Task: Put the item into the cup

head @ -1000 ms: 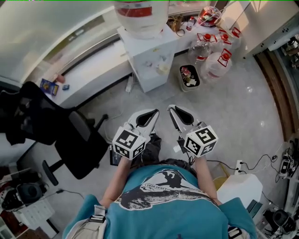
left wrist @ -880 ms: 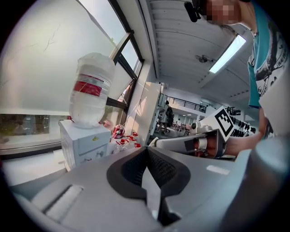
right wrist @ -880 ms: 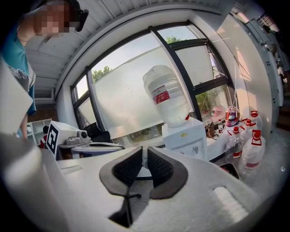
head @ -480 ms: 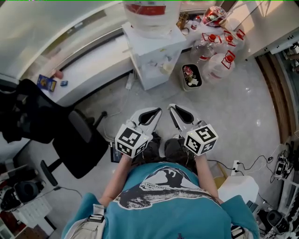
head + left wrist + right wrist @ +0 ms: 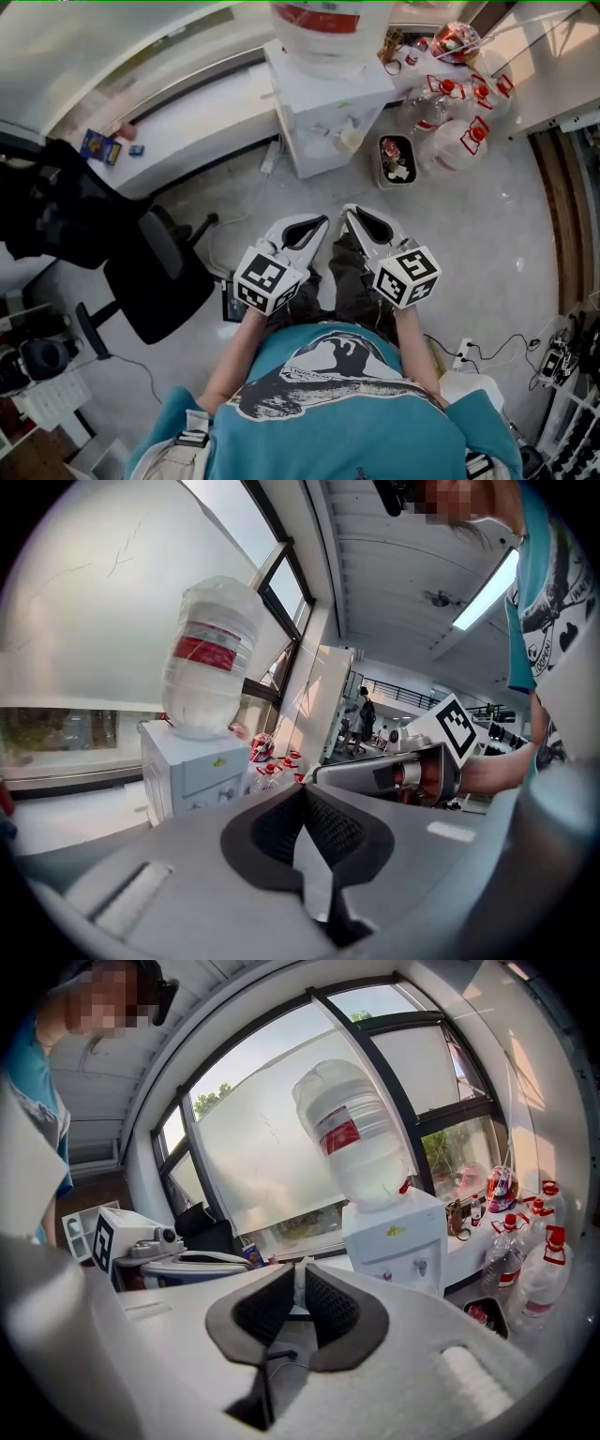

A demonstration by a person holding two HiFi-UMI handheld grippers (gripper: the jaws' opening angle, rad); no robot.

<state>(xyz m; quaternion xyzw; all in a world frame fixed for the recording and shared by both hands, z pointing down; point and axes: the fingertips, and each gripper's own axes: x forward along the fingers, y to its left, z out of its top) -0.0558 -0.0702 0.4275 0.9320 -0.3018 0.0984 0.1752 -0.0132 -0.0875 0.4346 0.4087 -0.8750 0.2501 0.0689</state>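
A thin white item [image 5: 302,1283] appeared pinched near the pad tips of the right gripper [image 5: 300,1267], held before the person's waist over the grey tiled floor [image 5: 487,234]. The left gripper [image 5: 306,789] was clenched on nothing. No cup showed in any view. With so little of the item clamped, a jolt in carrying could probably shake it loose before a cup was reached.
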